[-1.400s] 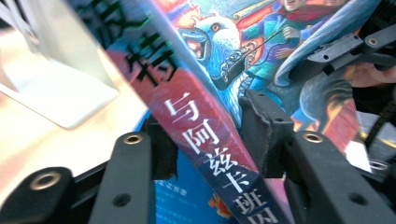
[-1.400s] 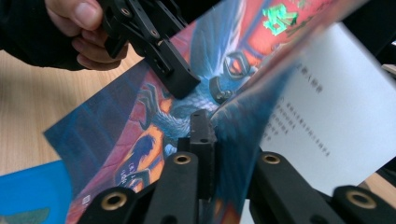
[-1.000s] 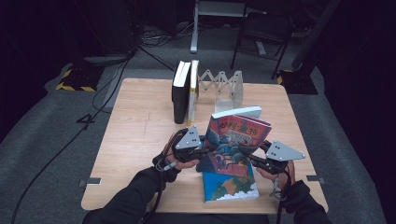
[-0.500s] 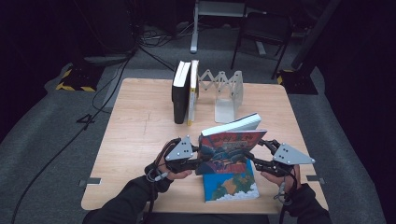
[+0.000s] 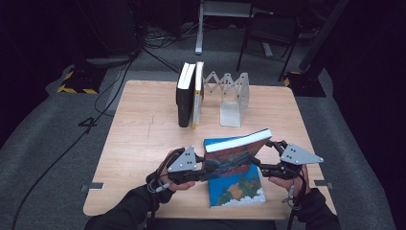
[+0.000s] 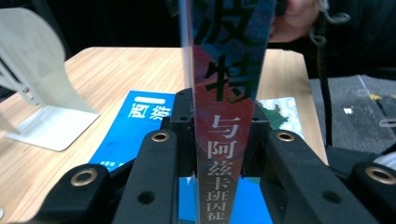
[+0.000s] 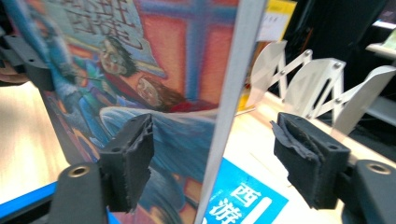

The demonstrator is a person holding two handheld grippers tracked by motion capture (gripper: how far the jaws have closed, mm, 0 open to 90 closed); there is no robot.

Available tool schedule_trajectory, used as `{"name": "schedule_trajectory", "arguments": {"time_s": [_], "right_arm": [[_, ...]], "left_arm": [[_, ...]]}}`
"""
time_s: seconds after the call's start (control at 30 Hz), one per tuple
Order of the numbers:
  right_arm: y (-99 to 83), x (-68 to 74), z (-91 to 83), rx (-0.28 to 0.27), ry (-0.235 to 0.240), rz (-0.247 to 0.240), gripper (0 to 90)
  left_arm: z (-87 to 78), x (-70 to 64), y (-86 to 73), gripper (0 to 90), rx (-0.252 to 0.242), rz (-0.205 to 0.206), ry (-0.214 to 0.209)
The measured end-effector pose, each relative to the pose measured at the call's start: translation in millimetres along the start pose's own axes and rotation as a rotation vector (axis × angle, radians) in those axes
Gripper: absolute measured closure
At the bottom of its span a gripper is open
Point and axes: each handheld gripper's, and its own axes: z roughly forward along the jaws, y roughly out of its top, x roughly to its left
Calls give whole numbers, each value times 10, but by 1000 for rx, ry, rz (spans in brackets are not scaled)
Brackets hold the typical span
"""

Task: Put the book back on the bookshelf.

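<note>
— Left gripper?
— Clamped on the spine of the red book. In the left gripper view, both black pads pressed flat against the spine, Chinese lettering running down between them.

— And the book itself?
— Lifted off the table, tilted, white page edge up and toward the far side, painted cover facing the person. Hanging above the blue book, which lies flat near the front edge of the table.

— Right gripper?
— At the book's right end, jaws spread. In the right gripper view, one pad over the painted cover, the other pad well clear on the page side, a wide gap left. Not pinching. Hard to tell whether the near pad touches the cover.

— Anything beneath, seen from there?
— Blue cover with white characters, just below the page edge.

— Farther back on the table?
— Folding metal book stand, zigzag links stretched out, one end plate resting on the wood. Two upright books at its left end: a black book and a thin yellow book touching side by side, well apart from the raised book.

— Hands?
— Left hand and right hand wrapped round the gripper handles, dark sleeves coming in from the near edge.
</note>
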Motion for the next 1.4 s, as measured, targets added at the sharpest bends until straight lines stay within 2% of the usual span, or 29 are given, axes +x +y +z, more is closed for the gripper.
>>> {"name": "schedule_trajectory", "arguments": {"time_s": [0.03, 0.1, 0.2, 0.37, 0.4, 0.5, 0.6, 0.63, 0.7, 0.87, 0.9, 0.93, 1.0, 1.2, 1.3, 1.4], "right_arm": [[21, 31, 33, -3, 34, -2, 307], [40, 75, 66, -2, 53, -15, 333], [47, 96, 79, -2, 52, -14, 325], [64, 114, 71, -7, 31, -20, 383], [65, 118, 69, -7, 30, -22, 386], [68, 125, 72, -3, 21, -24, 387], [77, 120, 78, -4, 23, -23, 387], [79, 118, 79, -3, 23, -21, 387], [81, 117, 80, -1, 25, -17, 389], [92, 112, 88, -3, 26, -17, 388], [99, 115, 88, -1, 26, -16, 387], [104, 111, 88, -4, 28, -18, 383], [100, 101, 78, -3, 37, -11, 383], [86, 54, 20, 4, 1, -16, 391], [33, -48, -129, 15, -42, -7, 392], [-4, -105, -210, 13, -60, 12, 392]], "left_arm": [[2, 13, -4, 736, -3, -3, -4], [4, 13, 0, 733, 0, -1, 1], [27, 7, 2, 721, -5, -9, 15], [128, -27, 70, 667, -16, -10, 51], [145, -44, 87, 663, -25, -6, 68], [195, -70, 137, 609, -69, -29, 73], [214, -82, 193, 590, -74, -6, 99], [217, -85, 208, 589, -90, -15, 103], [206, -75, 253, 583, -100, -7, 104], [179, -46, 348, 597, -124, -5, 106], [177, -38, 360, 631, -121, -5, 115], [171, -23, 366, 711, -121, 0, 98], [181, -19, 385, 726, -110, -14, 99], [246, 41, 444, 739, -99, -12, 106], [348, 138, 525, 740, -105, -11, 127], [403, 203, 578, 740, -107, -9, 149]]}}
